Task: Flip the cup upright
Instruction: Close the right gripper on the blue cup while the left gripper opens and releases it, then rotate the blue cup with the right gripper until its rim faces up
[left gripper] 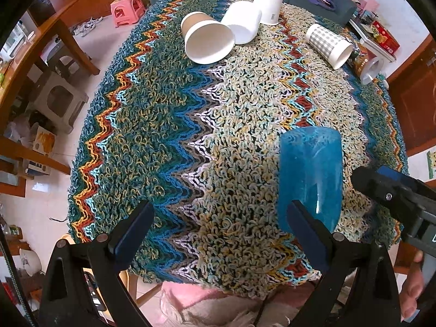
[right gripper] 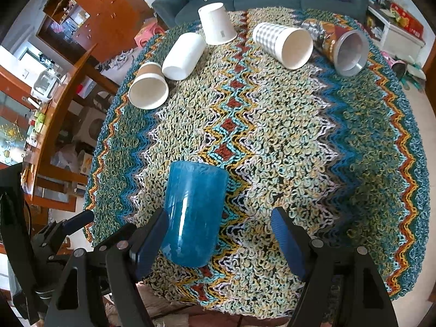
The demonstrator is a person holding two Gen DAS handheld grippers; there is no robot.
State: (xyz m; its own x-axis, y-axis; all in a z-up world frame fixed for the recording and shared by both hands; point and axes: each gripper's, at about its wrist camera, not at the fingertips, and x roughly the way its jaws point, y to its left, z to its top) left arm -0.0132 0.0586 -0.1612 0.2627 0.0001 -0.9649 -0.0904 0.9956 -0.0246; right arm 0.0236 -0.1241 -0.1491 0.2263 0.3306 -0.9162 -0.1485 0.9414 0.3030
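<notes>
2 grippers are in my hands, and the right one sits nearer the job. My right gripper [right gripper: 218, 234] is spread wide, jaws apart and holding nothing. Its left finger [right gripper: 148, 242] lies just beside the blue cup [right gripper: 194, 212] — I cannot tell whether it touches the wall — while the right finger [right gripper: 286, 242] is well clear on the far side, over bare knitted cloth [right gripper: 299, 136]. So the cup lies left of my jaw centre, not squarely between the fingers.

The cup is on its side near the table's front edge, its long axis running away from me, roughly along the line of my fingers, tilted a little. The end nearest me looks rounded and closed; I judge the mouth faces away, though the far end is hard to read.

My left gripper [left gripper: 218, 231] is also open and empty. The cup [left gripper: 310, 179] lies off beyond its right finger [left gripper: 308, 234], outside the jaws.

Past the blue cup, well apart at the far side, lie 3 more tipped cups and a tin, with 1 white cup standing mouth down.

I judge the right gripper must shift left to straddle the cup across its width before closing.
</notes>
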